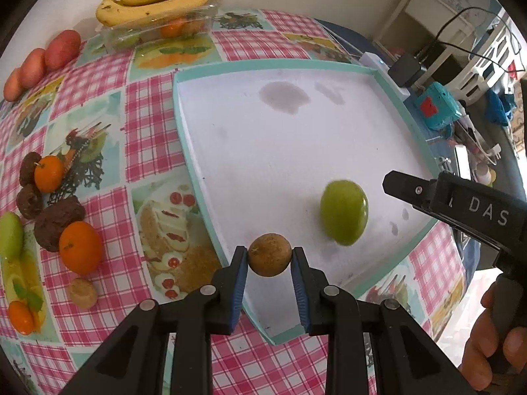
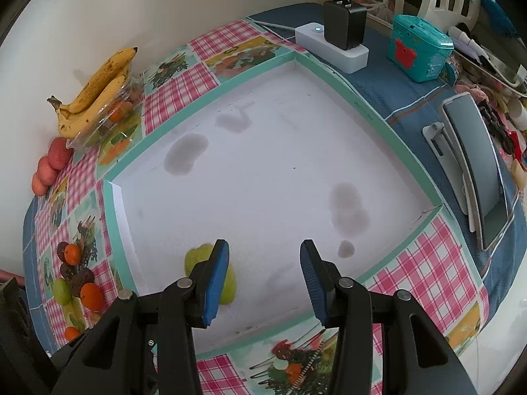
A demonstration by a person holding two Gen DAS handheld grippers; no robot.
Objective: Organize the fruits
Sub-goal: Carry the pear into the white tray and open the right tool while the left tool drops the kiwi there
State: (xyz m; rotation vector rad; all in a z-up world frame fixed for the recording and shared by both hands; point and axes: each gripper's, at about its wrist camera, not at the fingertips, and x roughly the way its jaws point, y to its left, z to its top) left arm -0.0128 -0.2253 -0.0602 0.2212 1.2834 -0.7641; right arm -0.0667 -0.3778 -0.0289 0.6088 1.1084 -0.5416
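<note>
My left gripper (image 1: 269, 256) is shut on a small round brown fruit (image 1: 269, 254), held just over the near left rim of the white tray (image 1: 263, 151) with a teal border. A green fruit (image 1: 344, 212) lies alone in the tray, to the right of the brown one. In the right wrist view my right gripper (image 2: 265, 258) stands open above the tray's near part with nothing between its fingers. The green fruit (image 2: 197, 260) sits partly hidden behind its left finger (image 2: 215, 279).
Left of the tray on the checked cloth lie oranges (image 1: 80, 247), dark brown fruits (image 1: 57, 223), another green fruit (image 1: 10, 235) and a tan fruit (image 1: 83, 293). Bananas (image 1: 154, 0) rest on a clear box (image 1: 158, 29), by red fruits (image 1: 62, 49). A power strip (image 2: 332, 46), teal box (image 2: 418, 52) and phone (image 2: 477, 171) stand right.
</note>
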